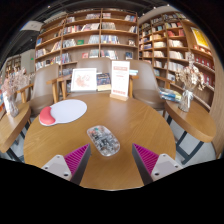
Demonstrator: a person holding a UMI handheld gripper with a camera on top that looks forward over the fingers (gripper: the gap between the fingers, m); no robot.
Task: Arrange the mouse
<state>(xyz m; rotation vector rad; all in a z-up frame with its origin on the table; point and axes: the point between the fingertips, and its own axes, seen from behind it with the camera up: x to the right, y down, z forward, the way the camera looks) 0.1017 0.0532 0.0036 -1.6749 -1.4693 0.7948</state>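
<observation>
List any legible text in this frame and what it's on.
None can be read.
Two upright display cards at the table's far edge: print too small.
Book spines on the shelves: blurred.
Mouse, just ahead of the open gripper: no legible marking.

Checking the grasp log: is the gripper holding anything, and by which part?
Nothing is held. The gripper is open; the mouse lies on the table between its jaws, untouched.

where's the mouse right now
In the gripper view the mouse lies on the wooden table, just ahead of the open fingers, nearer the left one.
</observation>
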